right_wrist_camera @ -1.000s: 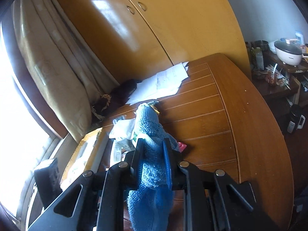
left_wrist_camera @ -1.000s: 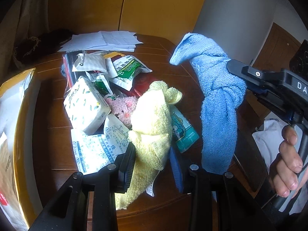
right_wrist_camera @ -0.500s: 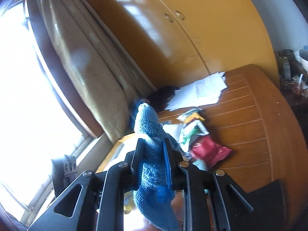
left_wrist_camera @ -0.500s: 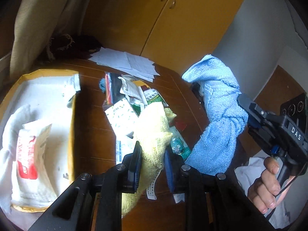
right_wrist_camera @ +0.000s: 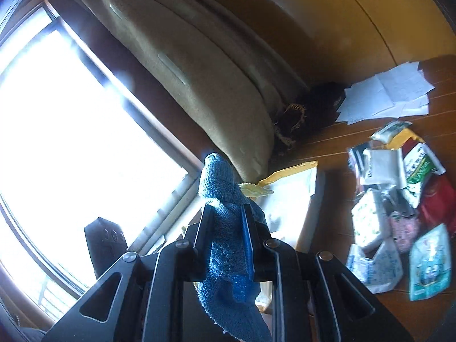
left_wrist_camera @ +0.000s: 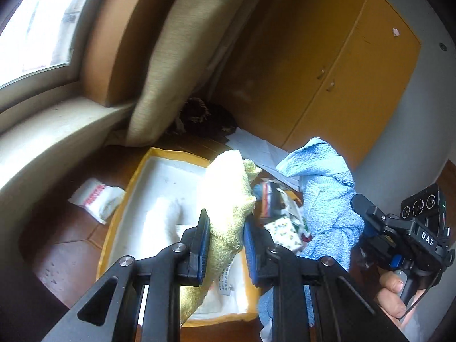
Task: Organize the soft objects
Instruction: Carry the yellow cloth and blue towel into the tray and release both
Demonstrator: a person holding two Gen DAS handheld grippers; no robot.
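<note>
A bright window [right_wrist_camera: 71, 131] and beige curtain [left_wrist_camera: 182, 65] stand left of the brown table [left_wrist_camera: 68, 245]. The left gripper [left_wrist_camera: 225, 236] pinches a yellow towel [left_wrist_camera: 228, 199] above the yellow-rimmed tray [left_wrist_camera: 136, 182]. The right gripper [right_wrist_camera: 226, 228], marked "DAS", pinches a blue towel [right_wrist_camera: 225, 245]. Yellow cabinets [left_wrist_camera: 342, 71] stand rightmost.

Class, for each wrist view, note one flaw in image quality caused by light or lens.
Right wrist view: the window is blown out to white, leaving the blue towel backlit. Left wrist view: fisheye bends the cabinet edges; light is more even.
</note>
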